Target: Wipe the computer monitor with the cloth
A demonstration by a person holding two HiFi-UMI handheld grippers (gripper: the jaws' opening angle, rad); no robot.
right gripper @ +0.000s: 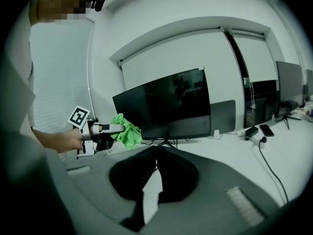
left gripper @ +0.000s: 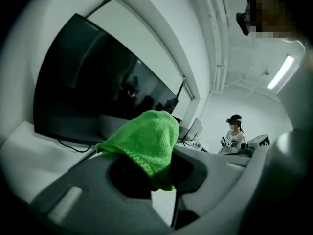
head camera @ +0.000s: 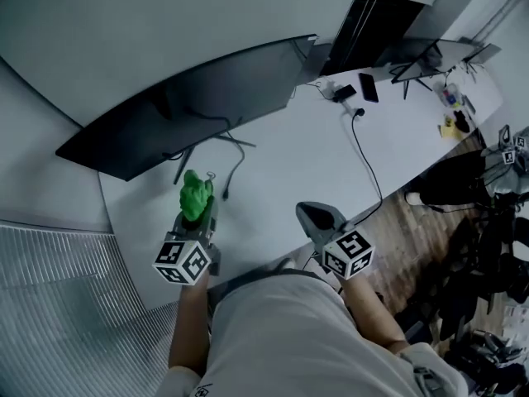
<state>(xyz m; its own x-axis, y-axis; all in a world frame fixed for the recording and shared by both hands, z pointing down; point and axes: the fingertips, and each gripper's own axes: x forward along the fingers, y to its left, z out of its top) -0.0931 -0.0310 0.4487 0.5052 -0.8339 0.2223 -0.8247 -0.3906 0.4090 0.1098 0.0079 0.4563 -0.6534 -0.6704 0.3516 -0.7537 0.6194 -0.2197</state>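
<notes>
1. As counted from where I stand: two grippers, one cloth, one large monitor, one smaller second monitor.
2. Left gripper point(head camera: 198, 213) point(left gripper: 161, 176) point(right gripper: 105, 131): jaws clamped on the bunched green cloth point(head camera: 196, 195) point(left gripper: 146, 138) point(right gripper: 126, 131), which bulges up past the jaw tips. It is held in the air over the bench's near edge, in front of the monitor and apart from the screen.
3. Right gripper point(head camera: 318, 217) point(right gripper: 156, 163): jaw tips together, nothing between them. It hangs over the near edge to the right of the left gripper, well apart from it.
4. Monitor point(head camera: 190, 106) point(left gripper: 93, 87) point(right gripper: 166, 104): dark screen, upright on its stand along the bench's far edge, towards the left end.
5. Second monitor point(head camera: 434, 55) point(right gripper: 288, 92): also dark, farther right along the far edge.
6. Between the two monitors, by the far edge: one black phone point(head camera: 369, 87) lying flat and one power strip point(head camera: 343, 93). One black cable point(head camera: 368, 168) runs from the strip across the bench to the near edge. Nothing stands between cloth and screen.
7. Bench point(head camera: 314, 151): white, long, otherwise bare around the monitor's stand.
8. Room: white wall and a drawn blind point(right gripper: 171, 58) behind the monitor; wooden floor point(head camera: 413, 238) beyond the bench's near edge; a ceiling strip light point(left gripper: 280, 72). One other person point(left gripper: 234, 135) stands far off.
</notes>
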